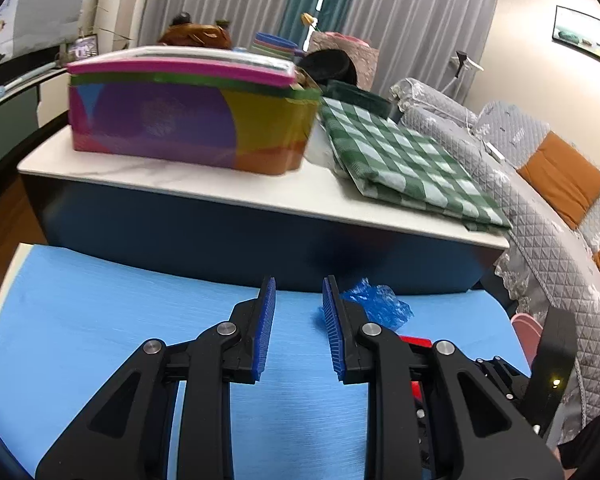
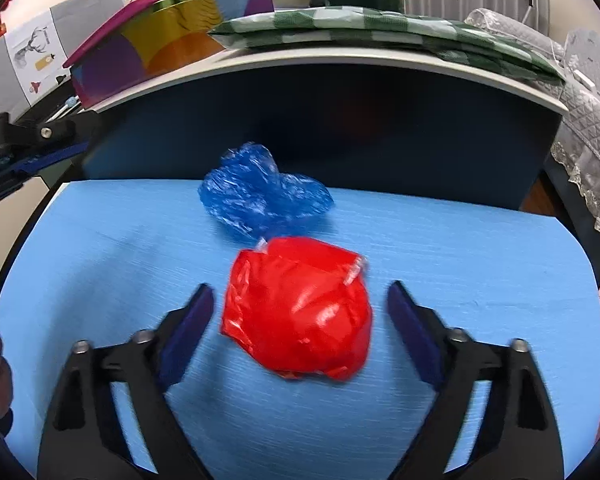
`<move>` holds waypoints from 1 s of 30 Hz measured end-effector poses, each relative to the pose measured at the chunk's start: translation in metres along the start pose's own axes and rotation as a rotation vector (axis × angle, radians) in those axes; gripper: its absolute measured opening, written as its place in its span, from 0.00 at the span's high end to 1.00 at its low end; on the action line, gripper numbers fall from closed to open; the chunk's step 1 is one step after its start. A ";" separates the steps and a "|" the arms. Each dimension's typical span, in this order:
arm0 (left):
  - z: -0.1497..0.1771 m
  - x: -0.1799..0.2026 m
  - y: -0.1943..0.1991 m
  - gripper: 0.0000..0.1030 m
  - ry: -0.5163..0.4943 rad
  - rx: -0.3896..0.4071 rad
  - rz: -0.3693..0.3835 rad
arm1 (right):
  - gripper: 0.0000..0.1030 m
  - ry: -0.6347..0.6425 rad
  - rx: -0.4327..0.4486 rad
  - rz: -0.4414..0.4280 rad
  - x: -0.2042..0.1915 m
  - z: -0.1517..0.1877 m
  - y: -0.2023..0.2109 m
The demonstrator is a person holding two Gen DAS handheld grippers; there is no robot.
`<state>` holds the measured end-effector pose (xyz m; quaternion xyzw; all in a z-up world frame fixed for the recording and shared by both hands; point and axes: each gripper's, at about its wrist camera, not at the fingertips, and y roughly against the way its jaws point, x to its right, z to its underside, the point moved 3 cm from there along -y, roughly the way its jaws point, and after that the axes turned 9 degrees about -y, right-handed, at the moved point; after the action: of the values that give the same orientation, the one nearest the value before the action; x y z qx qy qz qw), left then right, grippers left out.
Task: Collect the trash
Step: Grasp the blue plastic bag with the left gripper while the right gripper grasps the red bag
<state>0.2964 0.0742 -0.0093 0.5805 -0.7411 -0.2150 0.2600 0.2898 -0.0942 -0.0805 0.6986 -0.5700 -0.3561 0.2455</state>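
Plastic film, crumpled and glossy, makes two wads on the smooth light-blue mat (image 2: 100,264): a red crumpled plastic wad (image 2: 298,312) near, a blue crumpled plastic wad (image 2: 260,194) touching its far side. The right gripper (image 2: 300,312) stands wide around the red wad, pads clear. The left gripper (image 1: 299,328), narrowly parted, holds nothing, left of the blue wad.

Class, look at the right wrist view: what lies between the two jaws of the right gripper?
The crumpled red plastic bag lies between the open jaws of the right gripper, resting on the blue mat. Neither jaw touches it.
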 end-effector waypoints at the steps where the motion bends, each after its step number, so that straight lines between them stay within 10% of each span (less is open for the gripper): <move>1: 0.002 0.003 -0.003 0.76 -0.008 -0.007 0.004 | 0.27 -0.003 -0.006 -0.003 0.002 0.002 0.001; 10: 0.012 0.026 -0.024 0.76 -0.064 -0.028 0.038 | 0.28 -0.015 0.017 0.021 0.035 0.010 0.024; 16: 0.018 0.030 -0.046 0.48 -0.056 -0.044 0.007 | 0.28 -0.010 0.035 0.038 0.055 0.012 0.039; 22: 0.020 0.024 -0.067 0.48 0.023 -0.059 0.019 | 0.28 -0.011 0.036 0.050 0.072 0.019 0.053; 26: 0.028 0.028 -0.079 0.51 0.038 -0.097 0.029 | 0.28 0.003 0.049 0.054 0.083 0.020 0.065; 30: 0.035 0.042 -0.079 0.79 -0.007 -0.115 0.063 | 0.28 0.015 0.065 0.061 0.089 0.021 0.079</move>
<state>0.3253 0.0156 -0.0791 0.5401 -0.7463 -0.2512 0.2970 0.2326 -0.1973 -0.0534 0.6910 -0.6007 -0.3243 0.2377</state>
